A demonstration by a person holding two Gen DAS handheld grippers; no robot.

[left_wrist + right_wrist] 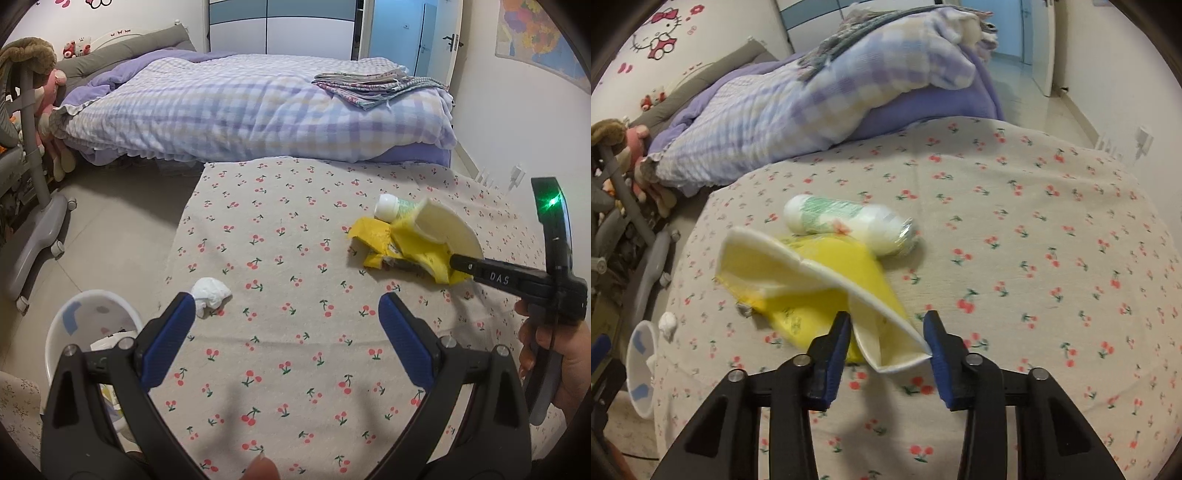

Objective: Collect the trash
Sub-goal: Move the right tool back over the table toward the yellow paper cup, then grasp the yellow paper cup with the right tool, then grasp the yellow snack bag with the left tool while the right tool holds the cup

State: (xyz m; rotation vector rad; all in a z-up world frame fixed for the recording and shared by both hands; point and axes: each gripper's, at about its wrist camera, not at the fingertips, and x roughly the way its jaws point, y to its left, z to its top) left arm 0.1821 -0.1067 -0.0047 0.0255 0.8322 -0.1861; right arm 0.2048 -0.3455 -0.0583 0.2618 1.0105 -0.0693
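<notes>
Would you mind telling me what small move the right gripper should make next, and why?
Probably close the right gripper. A folded edge of the cream foam piece sits between its fingers, which look slightly apart, with the yellow wrapper beneath. A firm grip should come before carrying it to the white bin at the table's left.

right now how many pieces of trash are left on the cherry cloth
4: a crumpled white tissue near the left edge, a white plastic bottle mid-cloth, a yellow wrapper beside it, and a pale folded pad between the right gripper's fingers. More may hide underneath.
</notes>
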